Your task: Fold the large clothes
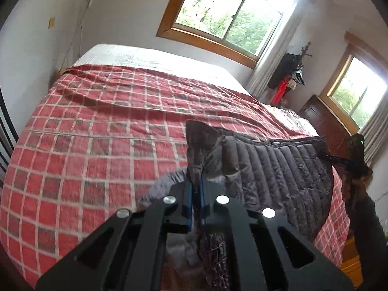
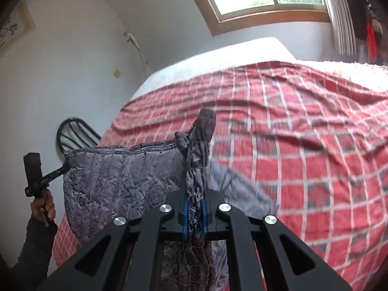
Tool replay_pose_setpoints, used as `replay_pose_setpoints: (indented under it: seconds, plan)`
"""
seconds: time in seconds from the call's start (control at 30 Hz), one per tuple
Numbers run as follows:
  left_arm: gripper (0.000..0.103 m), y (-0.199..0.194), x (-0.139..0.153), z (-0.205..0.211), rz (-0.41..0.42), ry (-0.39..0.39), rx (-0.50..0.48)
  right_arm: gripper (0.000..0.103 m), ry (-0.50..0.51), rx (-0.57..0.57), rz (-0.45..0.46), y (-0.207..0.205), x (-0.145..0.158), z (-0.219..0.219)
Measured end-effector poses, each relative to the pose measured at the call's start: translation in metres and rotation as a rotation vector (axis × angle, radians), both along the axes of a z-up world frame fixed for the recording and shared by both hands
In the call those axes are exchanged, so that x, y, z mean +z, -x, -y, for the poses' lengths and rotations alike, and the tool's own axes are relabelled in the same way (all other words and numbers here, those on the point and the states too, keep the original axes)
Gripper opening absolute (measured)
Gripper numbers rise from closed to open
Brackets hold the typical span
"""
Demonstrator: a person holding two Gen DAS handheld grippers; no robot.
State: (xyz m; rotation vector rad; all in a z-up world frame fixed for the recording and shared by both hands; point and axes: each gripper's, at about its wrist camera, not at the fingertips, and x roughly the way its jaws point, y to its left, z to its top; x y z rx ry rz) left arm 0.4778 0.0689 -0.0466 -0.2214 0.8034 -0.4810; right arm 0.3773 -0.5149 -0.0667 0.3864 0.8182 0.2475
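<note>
A dark grey quilted garment with a rose-stitch pattern hangs stretched between my two grippers above the bed. My left gripper is shut on one corner of it, a tuft of cloth sticking up past the blue pads. My right gripper is shut on the other corner of the garment, with a bunched strip rising between its pads. In the left wrist view the right gripper shows at the far right, pinching the garment's taut edge. The left gripper appears at the left of the right wrist view, held by a hand.
A bed with a red checked cover fills the space below the garment; white bedding lies at its far end. A wooden-framed window, a dark dresser, hanging clothes and a black metal bed frame stand around.
</note>
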Motion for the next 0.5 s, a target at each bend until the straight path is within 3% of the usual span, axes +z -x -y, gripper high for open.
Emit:
replay_pose_setpoints:
  seconds: [0.27, 0.5]
  plan:
    - [0.003, -0.068, -0.059, 0.005, -0.201, -0.005, 0.026, 0.008, 0.061, -0.041, -0.094, -0.054, -0.047, 0.002]
    - [0.004, -0.077, -0.12, -0.02, -0.34, 0.115, 0.042, 0.008, 0.032, -0.03, -0.21, -0.076, -0.103, 0.01]
